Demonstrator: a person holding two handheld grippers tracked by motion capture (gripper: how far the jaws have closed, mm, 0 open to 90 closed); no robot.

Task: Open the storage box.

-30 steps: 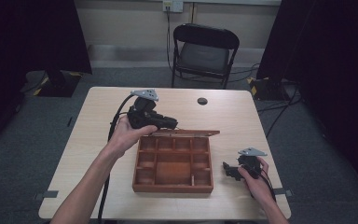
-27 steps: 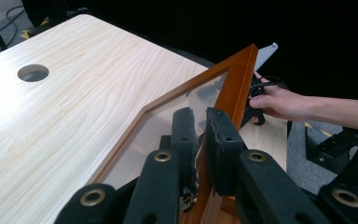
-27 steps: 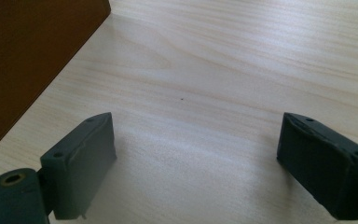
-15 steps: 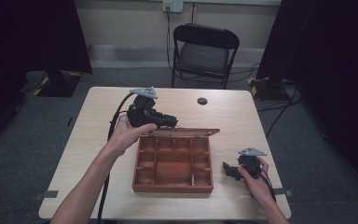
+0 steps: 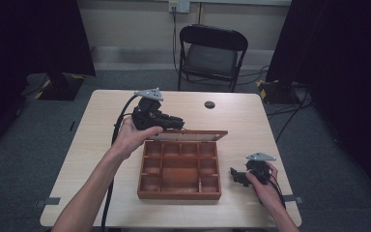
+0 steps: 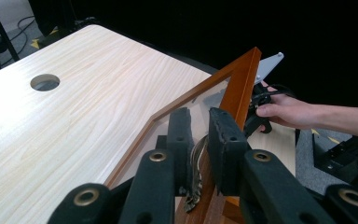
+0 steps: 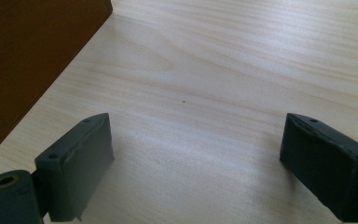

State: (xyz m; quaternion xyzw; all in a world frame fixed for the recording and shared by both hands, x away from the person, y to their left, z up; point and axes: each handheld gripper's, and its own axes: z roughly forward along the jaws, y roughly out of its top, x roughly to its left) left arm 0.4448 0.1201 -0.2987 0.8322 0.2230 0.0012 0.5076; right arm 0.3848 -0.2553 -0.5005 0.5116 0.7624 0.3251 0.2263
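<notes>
Wooden compartment box point(image 5: 179, 170) sits mid-tabletop point(image 5: 101, 140), slightly toward the near edge, base flat. Its lid point(image 5: 188, 135) is swung up at the 12 o'clock edge of the box, standing roughly upright on the hinge side.

Left gripper point(image 5: 171, 123) is at 11 o'clock from the box centre, at the left end of the lid, pointing toward 3 o'clock. In the left gripper view its fingers point(image 6: 223, 144) are nearly closed around the lid's brass latch point(image 6: 196, 179). The lid's wood frame point(image 6: 240, 88) runs up past the right finger; the clear pane sits behind them. Can't tell whether the pads actually press the latch or the frame; there's a slim gap showing between the pads.

Right gripper point(image 5: 235, 175) rests on the tabletop at 3 o'clock from the box, just beside its right wall, not touching. Fingers point(image 7: 77, 163) wide open, nothing between them, bare wood grain below. Box wall point(image 7: 28, 60) shows at 10 o'clock in the right gripper view.

Round hole point(image 5: 209, 104) in the tabletop at 12 o'clock, well apart from the box. Folding chair point(image 5: 210, 53) beyond the far edge.
</notes>
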